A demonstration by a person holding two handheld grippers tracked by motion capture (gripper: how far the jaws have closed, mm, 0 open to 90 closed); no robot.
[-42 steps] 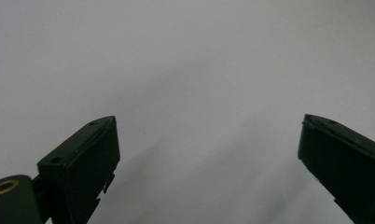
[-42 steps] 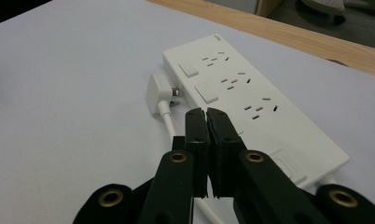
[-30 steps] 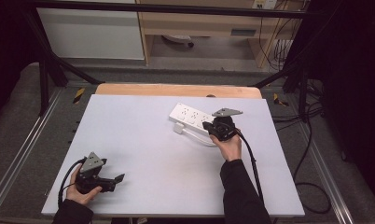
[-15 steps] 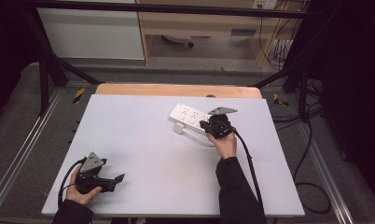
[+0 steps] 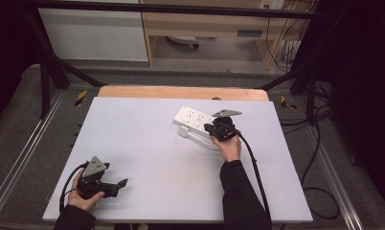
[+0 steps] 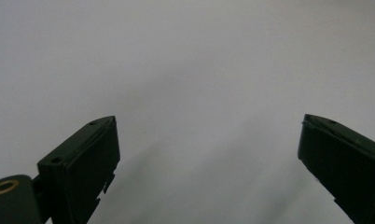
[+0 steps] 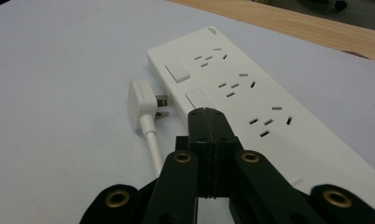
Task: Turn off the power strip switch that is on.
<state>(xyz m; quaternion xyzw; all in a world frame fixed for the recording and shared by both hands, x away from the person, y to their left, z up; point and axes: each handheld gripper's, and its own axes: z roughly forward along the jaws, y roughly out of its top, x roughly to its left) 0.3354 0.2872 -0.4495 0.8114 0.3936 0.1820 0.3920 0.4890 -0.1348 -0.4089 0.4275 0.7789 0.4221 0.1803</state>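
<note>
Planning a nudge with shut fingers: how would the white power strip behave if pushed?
The power strip lies flat and long on the smooth table, so it would probably slide, not tip. Pushed near one end, it likely pivots. Its rigid-looking casing shouldn't flex, though the white cable may drag.

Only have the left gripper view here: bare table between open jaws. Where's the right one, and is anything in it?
Observer: The right hand-held gripper is shut, holding nothing, with its tips at the power strip.
Operator: Which part of it?
Observer: The second switch from the strip's far end. I can't confirm contact.
Operator: Is the plug in a socket?
Observer: No. The plug lies on the table beside the strip, prongs toward it.
</note>
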